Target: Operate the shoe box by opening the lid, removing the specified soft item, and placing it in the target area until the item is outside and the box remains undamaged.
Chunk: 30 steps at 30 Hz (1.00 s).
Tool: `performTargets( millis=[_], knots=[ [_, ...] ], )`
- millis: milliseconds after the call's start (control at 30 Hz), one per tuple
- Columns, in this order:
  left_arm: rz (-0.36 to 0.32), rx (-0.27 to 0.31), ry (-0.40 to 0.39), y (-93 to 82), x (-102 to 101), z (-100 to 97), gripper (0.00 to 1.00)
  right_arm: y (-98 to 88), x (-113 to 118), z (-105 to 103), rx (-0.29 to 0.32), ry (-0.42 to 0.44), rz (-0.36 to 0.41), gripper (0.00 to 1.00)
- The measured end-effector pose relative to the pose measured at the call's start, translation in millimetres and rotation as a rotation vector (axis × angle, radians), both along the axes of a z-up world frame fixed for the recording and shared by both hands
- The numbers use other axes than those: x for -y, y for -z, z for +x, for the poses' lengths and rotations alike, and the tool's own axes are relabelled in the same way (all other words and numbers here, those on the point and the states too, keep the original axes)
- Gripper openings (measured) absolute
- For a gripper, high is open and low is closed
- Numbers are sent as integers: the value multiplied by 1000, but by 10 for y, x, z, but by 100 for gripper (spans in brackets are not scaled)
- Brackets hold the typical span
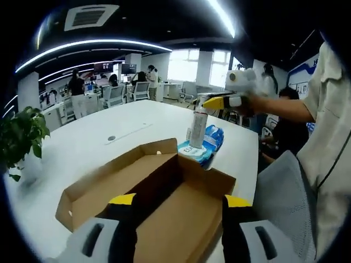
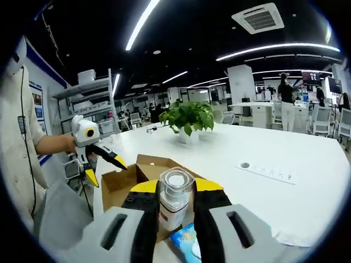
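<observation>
An open brown shoe box lies on the white table, its lid flap folded out to the left. My left gripper hovers over the box, open, its jaws spread wide. Beyond the box a blue soft pack with a white lid lies on the table. My right gripper is shut on a white bottle with a clear cap; the bottle is upright over the blue pack. The right gripper grips it near the top. The left gripper shows open beside the box.
A potted plant stands on the table beyond the box, and a flat socket plate lies to the right. A person's sleeve and a grey chair back border the table edge. Desks, chairs and people fill the office behind.
</observation>
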<state>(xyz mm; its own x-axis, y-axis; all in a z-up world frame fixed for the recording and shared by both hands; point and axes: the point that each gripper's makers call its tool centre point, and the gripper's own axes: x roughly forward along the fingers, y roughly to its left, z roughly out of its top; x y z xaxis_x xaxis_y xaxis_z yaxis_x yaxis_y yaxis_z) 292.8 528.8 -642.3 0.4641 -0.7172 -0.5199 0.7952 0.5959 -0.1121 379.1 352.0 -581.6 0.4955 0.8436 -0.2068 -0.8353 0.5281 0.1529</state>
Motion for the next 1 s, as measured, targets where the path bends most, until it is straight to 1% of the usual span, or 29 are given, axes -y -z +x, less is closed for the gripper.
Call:
performTargets(
  millis=[167, 300, 467, 700, 833, 1000],
  knots=[
    [9, -2, -46, 11, -128, 9, 65, 60, 43, 129, 15, 3, -33, 20],
    [5, 7, -94, -30, -214, 39, 66, 92, 69, 220, 24, -1, -53, 20],
    [3, 11, -140, -58, -288, 68, 67, 160, 138, 383, 40, 11, -90, 20],
    [1, 7, -169, -61, -350, 77, 68, 280, 253, 620, 50, 39, -131, 20],
    [3, 2, -180, -48, -382, 84, 69, 350, 292, 717, 51, 53, -151, 20],
    [1, -6, -195, -23, -396, 80, 69, 480, 347, 840, 46, 69, -185, 20]
  ],
)
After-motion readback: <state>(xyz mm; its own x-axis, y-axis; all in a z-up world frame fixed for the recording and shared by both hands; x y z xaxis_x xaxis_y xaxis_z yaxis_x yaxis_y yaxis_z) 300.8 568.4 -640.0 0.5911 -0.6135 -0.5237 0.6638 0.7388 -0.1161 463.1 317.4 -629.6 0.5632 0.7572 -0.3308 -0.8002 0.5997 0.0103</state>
